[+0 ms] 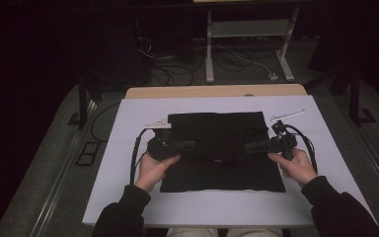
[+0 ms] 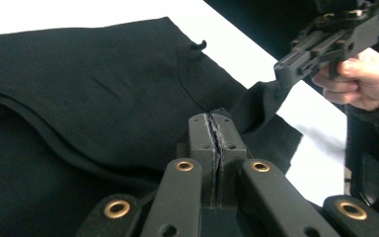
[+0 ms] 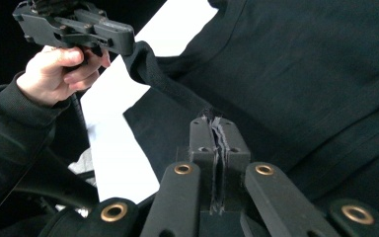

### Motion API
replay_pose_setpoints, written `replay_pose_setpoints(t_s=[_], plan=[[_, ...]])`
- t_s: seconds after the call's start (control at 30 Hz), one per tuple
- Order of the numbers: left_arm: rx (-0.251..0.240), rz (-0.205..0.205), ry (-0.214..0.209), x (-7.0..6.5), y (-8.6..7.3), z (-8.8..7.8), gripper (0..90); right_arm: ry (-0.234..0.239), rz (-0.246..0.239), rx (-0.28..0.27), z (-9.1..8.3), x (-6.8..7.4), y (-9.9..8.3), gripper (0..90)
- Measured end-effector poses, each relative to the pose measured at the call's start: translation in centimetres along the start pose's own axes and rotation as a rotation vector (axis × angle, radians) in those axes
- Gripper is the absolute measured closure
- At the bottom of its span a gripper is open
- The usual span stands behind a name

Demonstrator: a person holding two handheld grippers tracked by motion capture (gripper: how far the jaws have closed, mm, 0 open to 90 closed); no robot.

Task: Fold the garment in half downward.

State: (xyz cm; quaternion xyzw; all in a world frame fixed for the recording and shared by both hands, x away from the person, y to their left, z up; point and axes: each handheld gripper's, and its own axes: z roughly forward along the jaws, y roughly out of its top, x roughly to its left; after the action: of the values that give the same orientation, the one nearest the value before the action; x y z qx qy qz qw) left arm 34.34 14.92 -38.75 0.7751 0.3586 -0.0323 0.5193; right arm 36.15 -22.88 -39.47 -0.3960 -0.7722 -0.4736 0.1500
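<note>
Black cloth (image 1: 222,148) lies spread over the middle of the white table (image 1: 128,197), its far edge toward the table's far edge, its near edge short of the near edge.

Left tongs (image 1: 193,144) reach in from the table's left side, jaws closed on a fold of the cloth; the left gripper view shows black fabric pinched in the seam between the jaws (image 2: 216,143).

Right tongs (image 1: 246,147) come in from the right side, jaws also closed on cloth, with frayed fabric edges between them in the right gripper view (image 3: 216,143).

Between the two grips the cloth is lifted and creased, bunched near its middle. Both hands hold the grippers just above the cloth.

A thin white strip (image 1: 288,115) lies near the far right corner.
</note>
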Motion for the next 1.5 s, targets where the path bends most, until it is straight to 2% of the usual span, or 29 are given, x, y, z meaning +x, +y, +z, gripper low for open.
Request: replay_pose_setpoints(t_s=[0.17, 0.33, 0.6, 0.9, 0.97, 1.03, 1.07, 1.5], plan=[[0.018, -0.001, 0.007, -0.3, -1.5, -0.2, 87.5, 0.010, -0.003, 0.014, 0.3, 0.2, -1.1, 86.3], [0.030, -0.004, 0.010, -0.5, -2.2, -0.4, 87.6, 0.019, 0.002, 0.022, 0.3, 0.3, -2.1, 86.3], [0.043, -0.008, 0.008, -0.7, -2.9, -0.3, 87.5, 0.011, 0.022, 0.022, -0.2, 0.0, -2.8, 86.3], [0.069, -0.005, 0.004, -0.9, -3.6, -0.3, 87.5, 0.006, 0.017, 0.037, -0.1, -0.1, -3.7, 86.3], [0.076, -0.004, 0.005, -1.1, -3.8, -0.4, 87.5, 0.008, 0.027, 0.042, -0.1, 0.1, -3.9, 86.3], [0.081, 0.001, 0.004, -1.3, -3.9, -0.4, 87.5, 0.008, 0.013, 0.040, -0.1, 0.1, -4.0, 86.2], [0.083, 0.006, 0.002, -1.3, -4.0, -0.4, 87.5, 0.009, 0.022, 0.047, -0.1, 0.3, -4.0, 86.2], [0.092, 0.018, -0.007, -2.1, -4.4, -0.8, 87.5, 0.026, -0.001, 0.056, -0.1, 1.4, -5.0, 86.2]])
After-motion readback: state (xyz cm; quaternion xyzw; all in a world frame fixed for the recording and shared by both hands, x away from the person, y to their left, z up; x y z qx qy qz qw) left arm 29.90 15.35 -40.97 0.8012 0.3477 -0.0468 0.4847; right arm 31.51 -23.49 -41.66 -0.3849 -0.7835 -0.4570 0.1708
